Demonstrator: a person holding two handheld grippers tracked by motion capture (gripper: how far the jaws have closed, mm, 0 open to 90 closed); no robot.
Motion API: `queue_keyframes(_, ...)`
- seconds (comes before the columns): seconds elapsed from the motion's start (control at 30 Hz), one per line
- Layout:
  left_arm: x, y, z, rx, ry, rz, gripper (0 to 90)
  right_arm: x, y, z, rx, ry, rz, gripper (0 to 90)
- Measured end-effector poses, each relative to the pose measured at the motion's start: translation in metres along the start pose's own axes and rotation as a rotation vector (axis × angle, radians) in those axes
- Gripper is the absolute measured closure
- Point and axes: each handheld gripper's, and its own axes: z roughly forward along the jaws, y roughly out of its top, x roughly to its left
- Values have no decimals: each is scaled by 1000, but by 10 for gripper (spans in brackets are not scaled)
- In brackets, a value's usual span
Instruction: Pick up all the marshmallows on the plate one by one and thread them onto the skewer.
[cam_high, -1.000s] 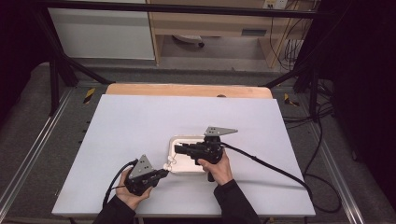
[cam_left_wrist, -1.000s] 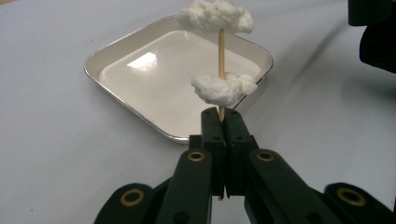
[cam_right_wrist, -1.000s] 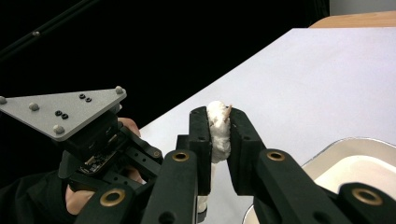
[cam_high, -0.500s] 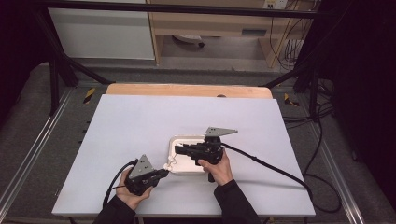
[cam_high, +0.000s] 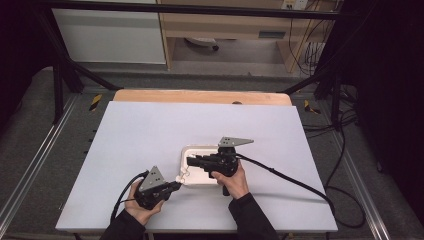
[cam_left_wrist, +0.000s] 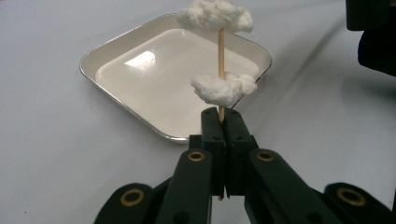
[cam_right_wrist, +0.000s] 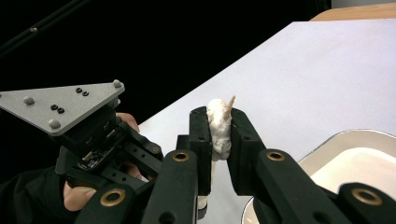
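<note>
While both grippers (cam_high: 181, 183) stay put, skewer (cam_left_wrist: 221, 70) remains clamped

One white tray (cam_left_wrist: 122, 43), one wooden skewer (cam_left_wrist: 221, 46), two white fluffy lumps (cam_left_wrist: 223, 88) on it, two tongs (cam_high: 176, 185).

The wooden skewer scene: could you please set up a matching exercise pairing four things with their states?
Things:
1. wooden skewer
2. upper white lump
3. lower white lump
4. white tray

States:
A. empty, on the table
B. clamped at its base by the left gripper
C. squeezed by the right gripper
D. threaded on the stick, touched by no jaw

Pairs: 1-B, 2-C, 3-D, 4-A
</note>
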Motion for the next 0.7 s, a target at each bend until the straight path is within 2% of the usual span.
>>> queue_keyframes(0.7, 0, 1, -1, -3, 5, -3, 895, 0, -4, 3, -8, 8, 10, 822)
